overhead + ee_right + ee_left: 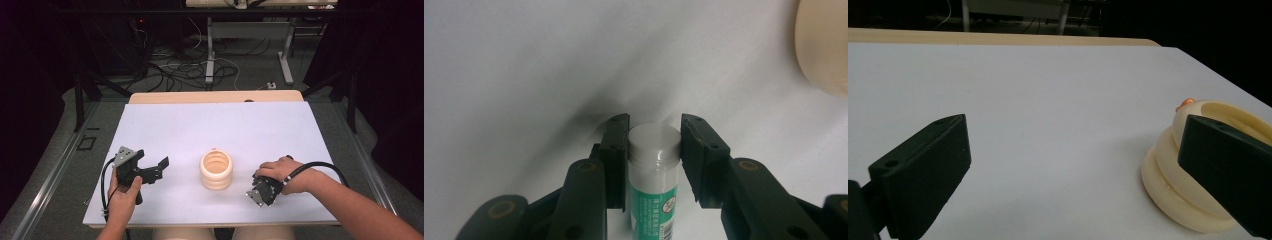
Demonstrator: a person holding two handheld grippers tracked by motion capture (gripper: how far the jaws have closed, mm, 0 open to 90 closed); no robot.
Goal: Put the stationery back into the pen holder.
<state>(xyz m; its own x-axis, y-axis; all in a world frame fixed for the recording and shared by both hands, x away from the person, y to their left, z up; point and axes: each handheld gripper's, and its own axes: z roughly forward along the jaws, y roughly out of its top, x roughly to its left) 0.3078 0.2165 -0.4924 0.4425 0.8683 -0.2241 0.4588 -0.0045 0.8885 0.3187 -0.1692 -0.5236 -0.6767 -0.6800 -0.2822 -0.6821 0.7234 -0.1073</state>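
While the glue stick sits pinched between the right gripper's black pads, cap end forward, nothing about it has left the white table yet, as far as I can see. It's a white tube with a green label and a pale grey cap, lying low over the tabletop at the near right, just under the person's right hand. The jaws are clamped on it right at the cap, so the grab looks done.

Just beside it, toward the middle of the table, stands the cream ribbed cup, upright and open at the top, with a small orange speck at its far rim. That's my guess for where the stick is headed: lifting, carrying across and dropping it in all remain.

Over on the near left, the left gripper hovers with its jaws spread wide and nothing between them, pointing toward the cup.
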